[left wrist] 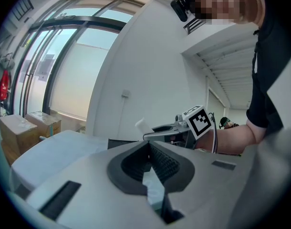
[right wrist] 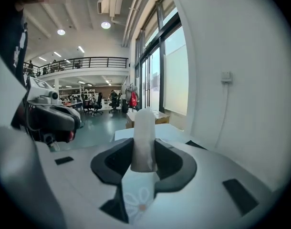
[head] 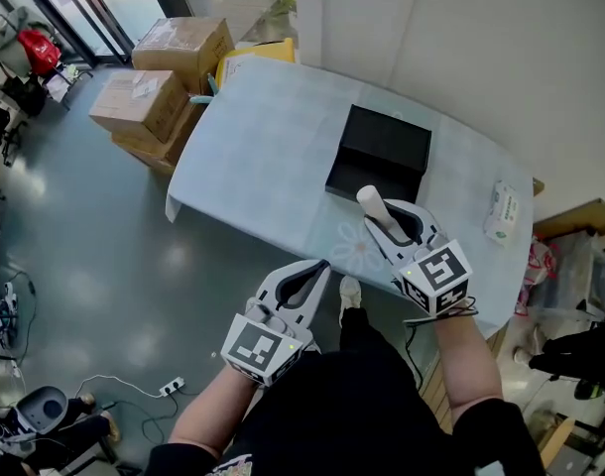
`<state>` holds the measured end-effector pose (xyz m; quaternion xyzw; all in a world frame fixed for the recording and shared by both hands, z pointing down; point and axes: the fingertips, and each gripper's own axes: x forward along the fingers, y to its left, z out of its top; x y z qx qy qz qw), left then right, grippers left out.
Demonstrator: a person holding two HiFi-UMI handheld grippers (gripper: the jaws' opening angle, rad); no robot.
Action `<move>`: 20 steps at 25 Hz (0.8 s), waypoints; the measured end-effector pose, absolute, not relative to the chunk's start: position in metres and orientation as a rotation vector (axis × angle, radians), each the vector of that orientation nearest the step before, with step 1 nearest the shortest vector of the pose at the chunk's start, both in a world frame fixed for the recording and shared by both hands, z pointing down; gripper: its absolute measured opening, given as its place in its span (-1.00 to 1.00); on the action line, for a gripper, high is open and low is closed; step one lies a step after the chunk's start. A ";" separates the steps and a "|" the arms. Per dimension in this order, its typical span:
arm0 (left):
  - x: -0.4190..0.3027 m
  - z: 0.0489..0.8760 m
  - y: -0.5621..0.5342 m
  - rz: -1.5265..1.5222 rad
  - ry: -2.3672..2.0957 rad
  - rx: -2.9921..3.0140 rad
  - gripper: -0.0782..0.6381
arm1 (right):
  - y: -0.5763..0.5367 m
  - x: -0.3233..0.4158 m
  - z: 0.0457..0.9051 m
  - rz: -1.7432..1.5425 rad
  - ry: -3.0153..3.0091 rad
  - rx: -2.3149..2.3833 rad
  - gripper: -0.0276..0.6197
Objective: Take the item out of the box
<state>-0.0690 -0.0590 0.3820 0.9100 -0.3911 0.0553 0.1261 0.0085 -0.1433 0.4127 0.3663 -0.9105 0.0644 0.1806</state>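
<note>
The right gripper [head: 385, 222] is clamped on the item [right wrist: 145, 136], a white cylinder that stands upright between the pads. It may be a small bottle or a roll; the view is too soft to say which. The grip is on its lower half, so the top sticks out free and the item cannot tip. It is out of the box [head: 380, 152], in the air just near the box's near edge, so I judge the main step done and a place to put it down is needed.

The left gripper [head: 320, 269] has its jaws together on nothing and waits at the near left, apart from the table.

The table carries a pale blue cloth [head: 268, 152] with a flower print. A white packet [head: 501, 213] lies at its right end. Cartons [head: 149, 92] stand on the grey floor [head: 84, 246] at the far left, by tall windows.
</note>
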 end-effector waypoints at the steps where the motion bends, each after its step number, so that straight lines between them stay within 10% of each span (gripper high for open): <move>1: -0.071 0.380 -0.055 0.149 -1.133 2.654 -0.76 | -0.135 0.005 0.409 0.181 -2.586 1.044 -0.48; 20: -0.085 0.366 0.010 0.082 -0.992 2.755 -0.76 | -0.021 -0.011 0.371 0.209 -2.667 1.266 -0.48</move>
